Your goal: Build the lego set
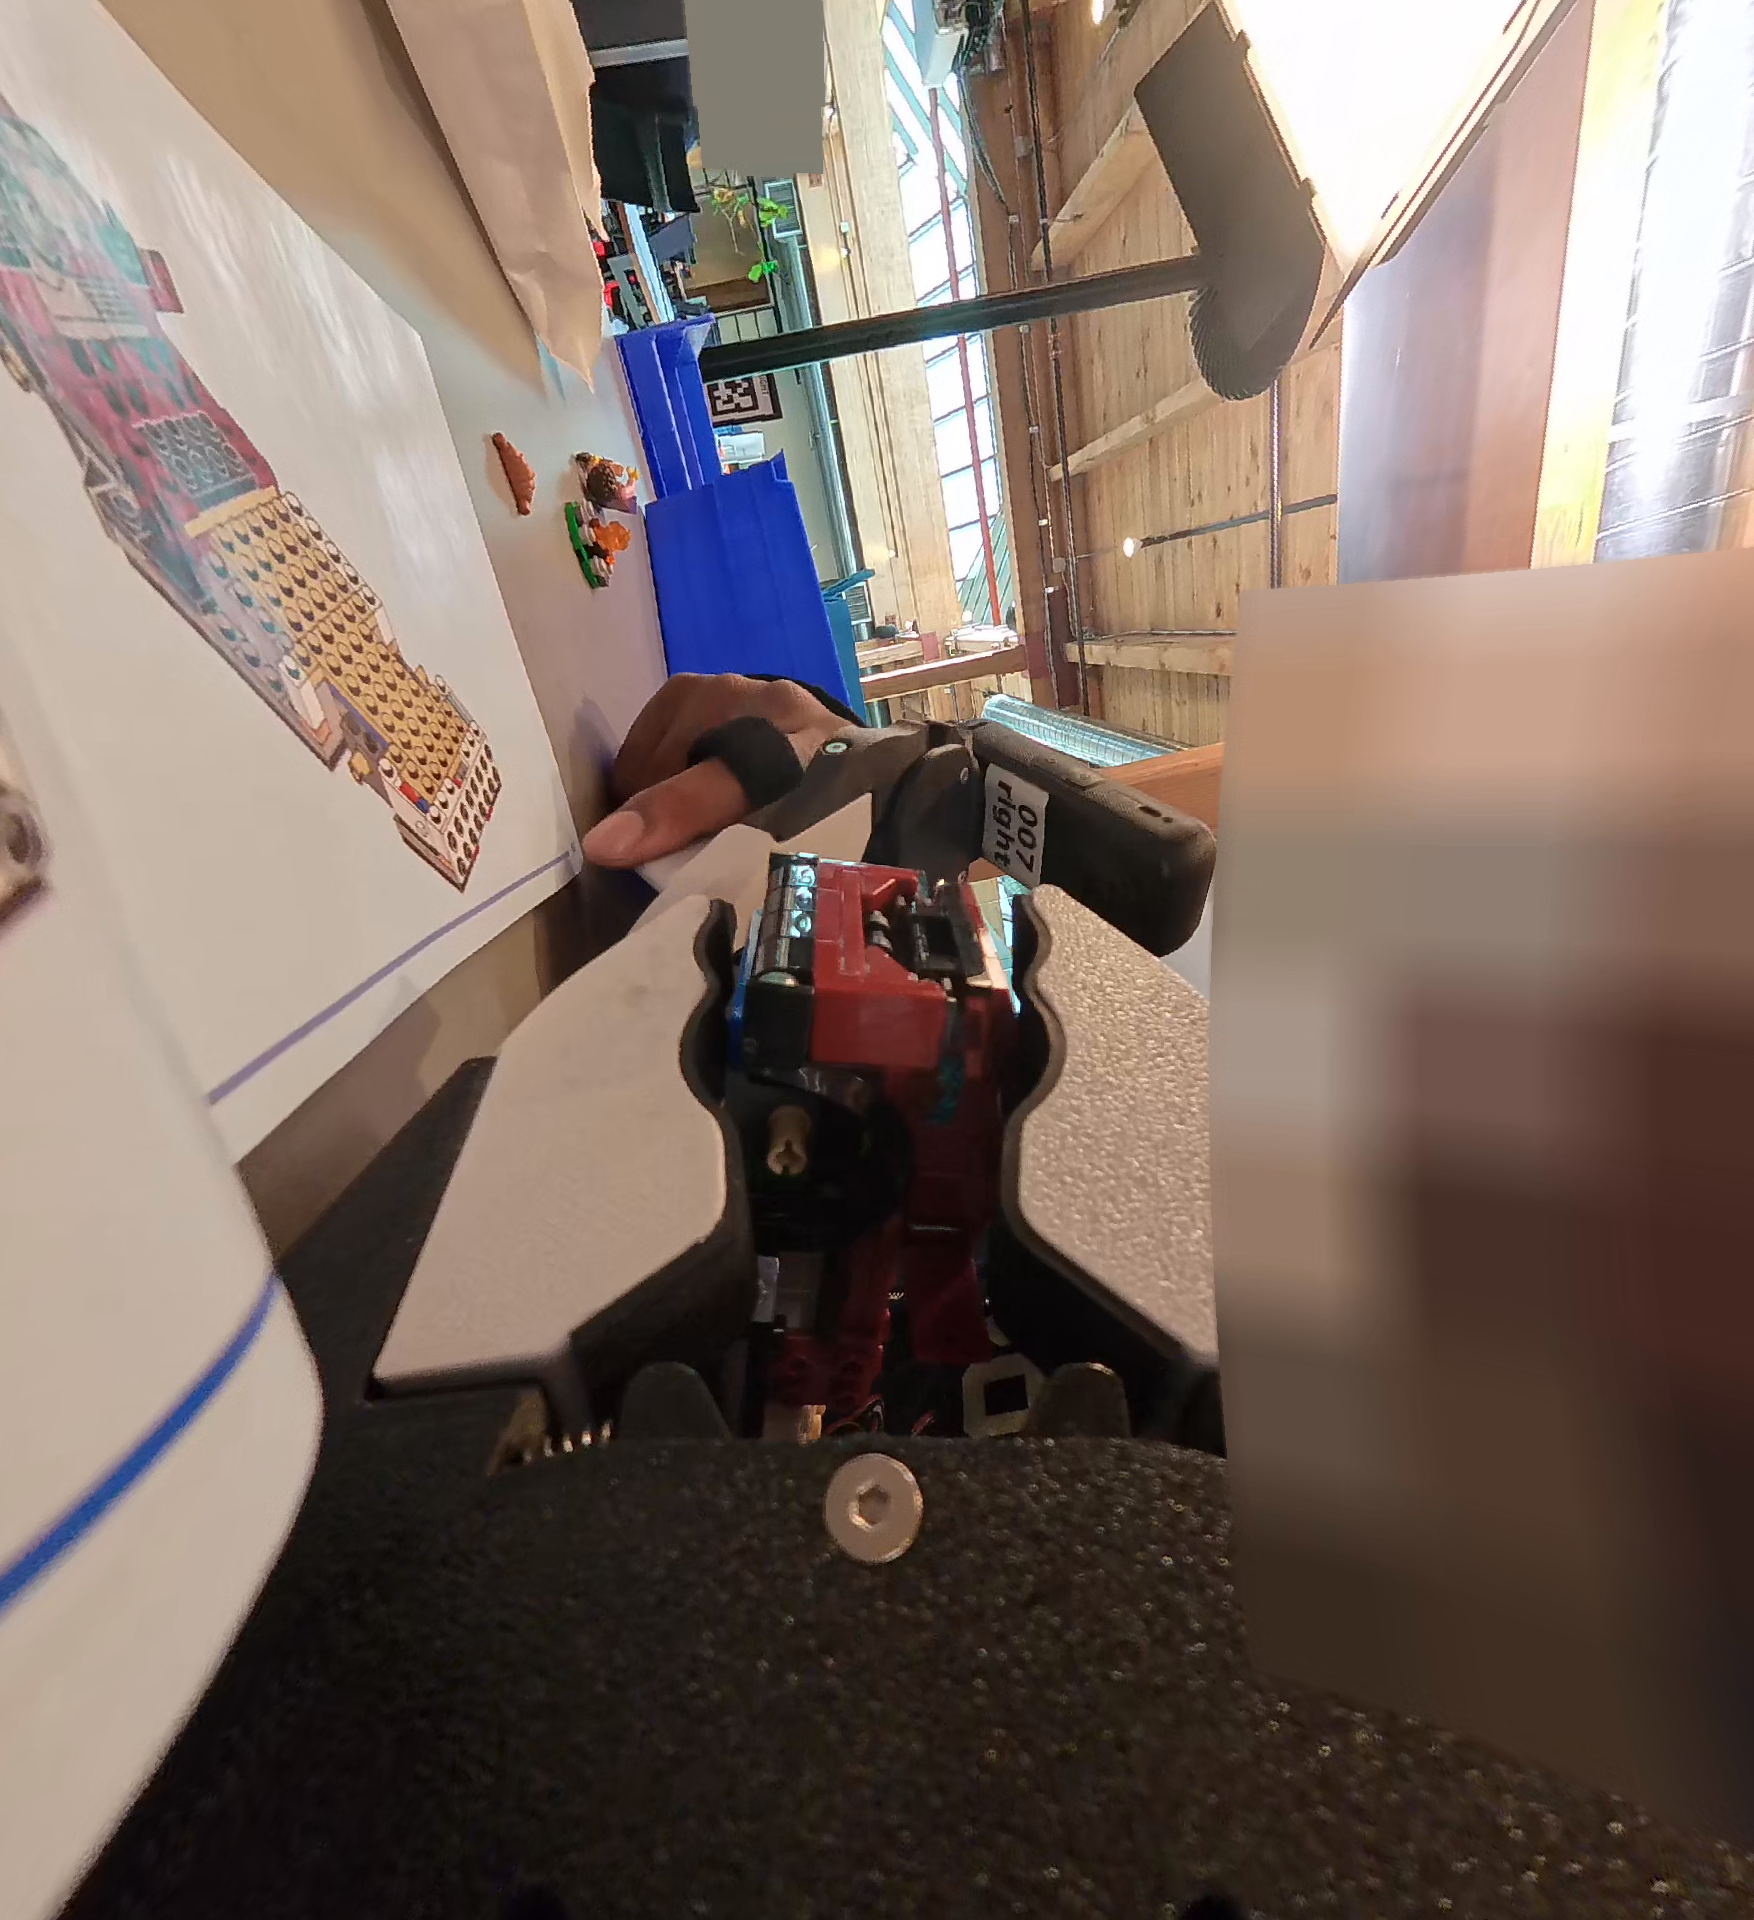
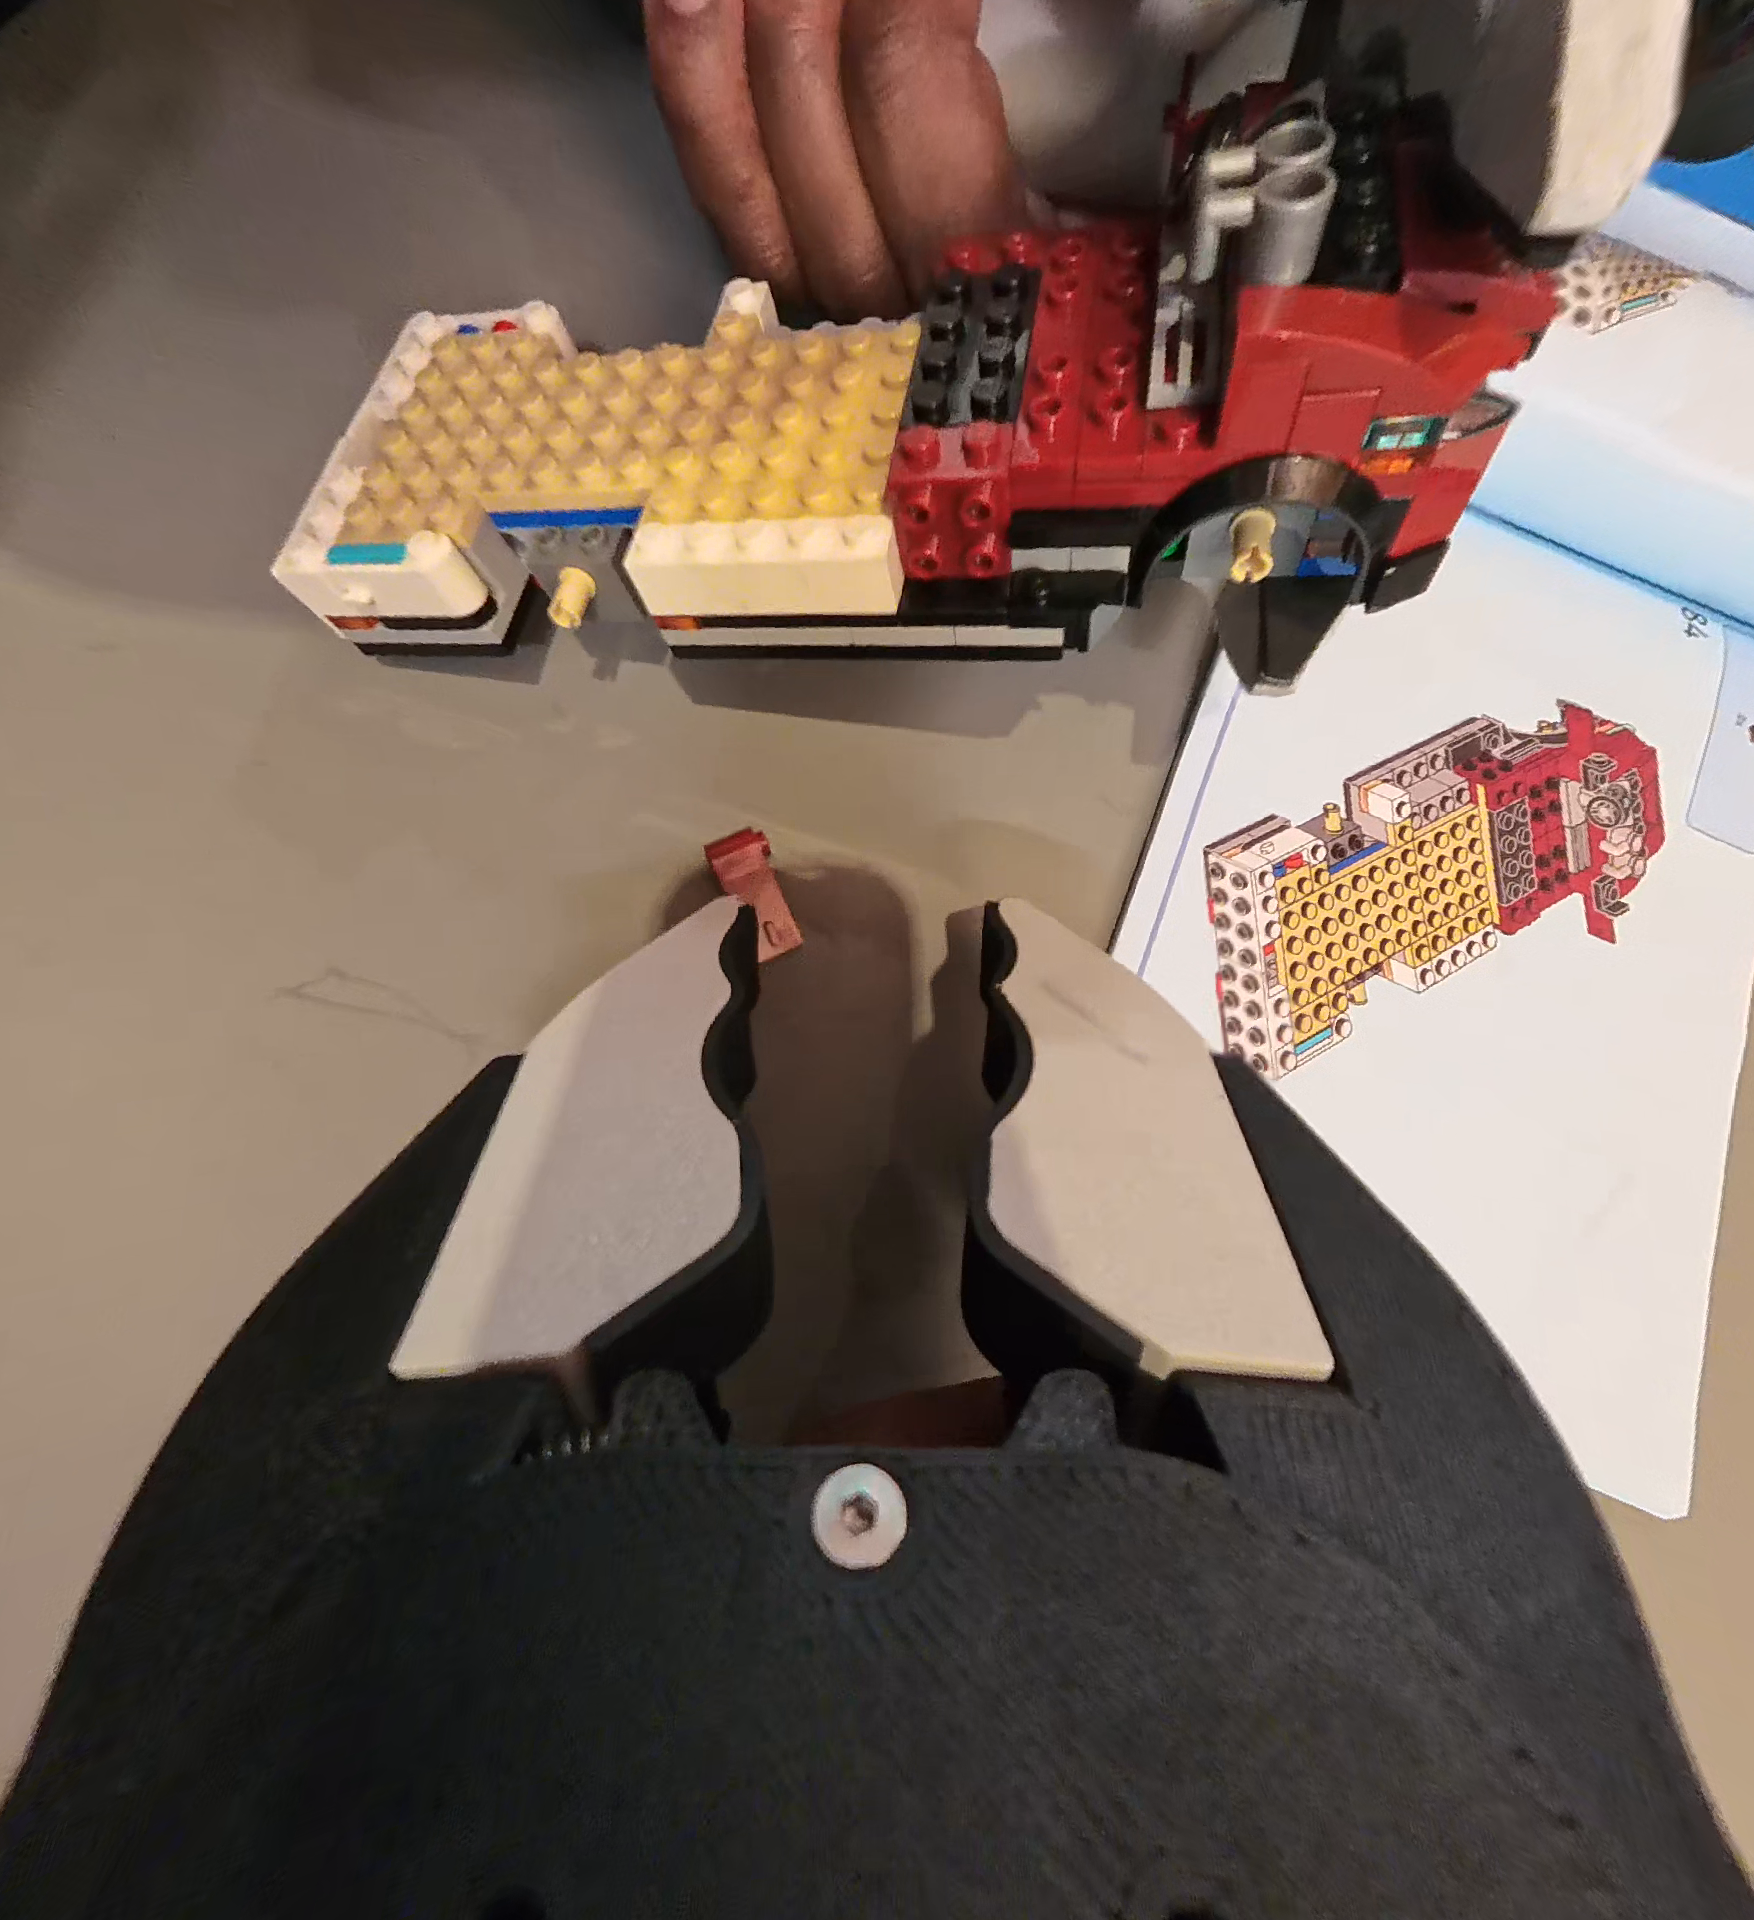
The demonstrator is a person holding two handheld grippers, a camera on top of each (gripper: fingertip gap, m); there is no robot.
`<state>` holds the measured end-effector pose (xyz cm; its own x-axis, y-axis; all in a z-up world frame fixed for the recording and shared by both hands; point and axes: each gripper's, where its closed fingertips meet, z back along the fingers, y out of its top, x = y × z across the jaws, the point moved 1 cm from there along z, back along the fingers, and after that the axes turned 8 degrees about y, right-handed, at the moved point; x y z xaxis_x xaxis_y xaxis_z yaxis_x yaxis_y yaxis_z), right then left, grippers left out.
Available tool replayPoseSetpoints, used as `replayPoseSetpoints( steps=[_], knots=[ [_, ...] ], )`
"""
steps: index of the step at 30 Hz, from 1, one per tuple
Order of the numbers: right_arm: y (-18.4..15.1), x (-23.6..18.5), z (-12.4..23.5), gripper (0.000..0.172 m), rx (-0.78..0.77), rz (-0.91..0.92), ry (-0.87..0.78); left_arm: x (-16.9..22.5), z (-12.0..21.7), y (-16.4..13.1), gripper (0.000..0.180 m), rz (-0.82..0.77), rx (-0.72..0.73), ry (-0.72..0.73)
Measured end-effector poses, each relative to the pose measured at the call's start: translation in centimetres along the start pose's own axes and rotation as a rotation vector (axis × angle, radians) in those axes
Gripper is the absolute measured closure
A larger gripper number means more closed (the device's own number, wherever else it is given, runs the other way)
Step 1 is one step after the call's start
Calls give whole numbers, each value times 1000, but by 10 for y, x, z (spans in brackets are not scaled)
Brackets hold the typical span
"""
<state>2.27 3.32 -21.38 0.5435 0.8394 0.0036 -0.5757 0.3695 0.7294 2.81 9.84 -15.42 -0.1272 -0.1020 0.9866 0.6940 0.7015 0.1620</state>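
Item: small red brick piece (image 2: pixel 748 894), lying on the desk (image 2: pixel 229 831) touching the right gripper's (image 2: pixel 862 925) left fingertip; its fingers are spread, pinching nothing. We would centre them over it before closing. Left gripper (image 1: pixel 862 935): fingers pinching the red truck model (image 2: pixel 1112 416) at its nose.

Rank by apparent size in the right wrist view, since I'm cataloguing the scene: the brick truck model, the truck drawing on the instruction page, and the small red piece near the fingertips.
1. Brick truck model
2. Truck drawing
3. Small red piece
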Motion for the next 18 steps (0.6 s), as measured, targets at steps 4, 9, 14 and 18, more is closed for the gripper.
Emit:
replayPoseSetpoints(
  steps=[4,9,14,18],
  knots=[
    [13,0,1,131,74,-27,19,-1,0,0,129,2,0,0],
    [6,-4,-9,130,-14,14,23,-1,0,0,129,3,0,2],
    [6,-6,-9,132,-16,28,24,-1,0,0,129,4,1,2],
    [6,-5,-10,132,-17,12,22,-2,0,0,129,4,-1,3]
  ],
)
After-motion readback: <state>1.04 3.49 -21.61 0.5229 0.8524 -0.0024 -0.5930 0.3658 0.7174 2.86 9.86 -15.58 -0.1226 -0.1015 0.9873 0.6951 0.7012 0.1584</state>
